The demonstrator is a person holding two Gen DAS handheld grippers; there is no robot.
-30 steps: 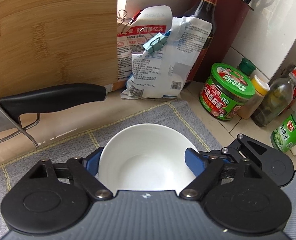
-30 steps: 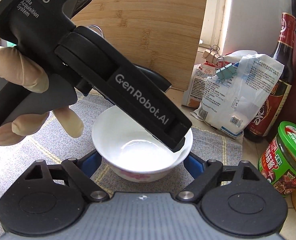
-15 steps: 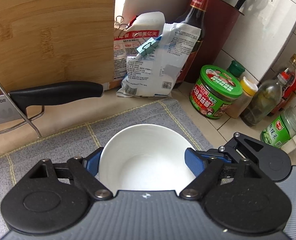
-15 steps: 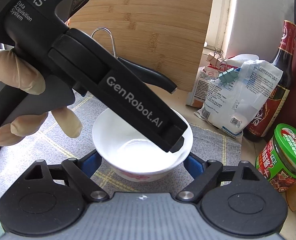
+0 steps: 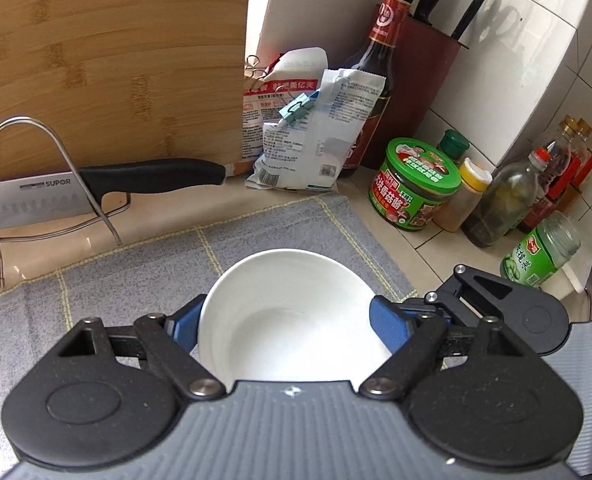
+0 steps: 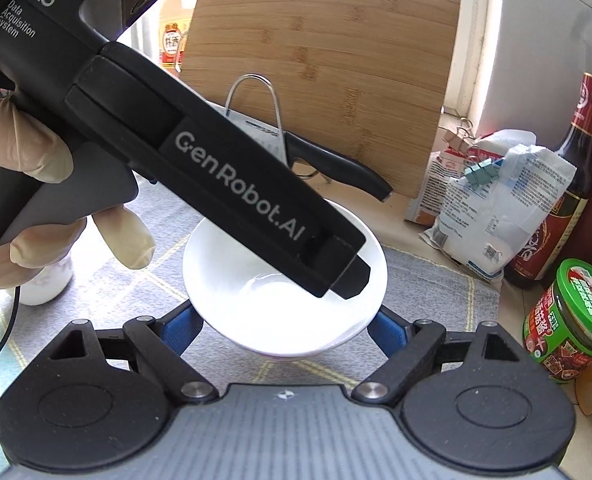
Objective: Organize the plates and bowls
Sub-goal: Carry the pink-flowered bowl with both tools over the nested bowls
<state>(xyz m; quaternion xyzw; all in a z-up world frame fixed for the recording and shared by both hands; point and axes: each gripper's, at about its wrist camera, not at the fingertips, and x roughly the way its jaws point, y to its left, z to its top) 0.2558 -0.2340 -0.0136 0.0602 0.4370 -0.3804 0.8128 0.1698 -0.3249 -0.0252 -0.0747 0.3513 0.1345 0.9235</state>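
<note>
Gripping the white bowl (image 5: 292, 316) across its rim, the left hand-held gripper (image 5: 292, 322) is clenching it with a blue pad pressed on each side; in the left wrist view the bowl is hanging above the grey mat (image 5: 96, 304), with the green-lidded jar (image 5: 411, 184) just past the mat's far corner. A smooth glazed rim held only by two pads is risking a slide or a tip if the wrist rolls.

Seen from the right wrist, the right hand-held gripper (image 6: 280, 326) is flanking the same bowl (image 6: 284, 300); whether its pads are pressing I cannot tell. Two grippers pulling unevenly could twist the bowl loose above the mat, and the knife (image 6: 335, 168) is lying just beyond it
</note>
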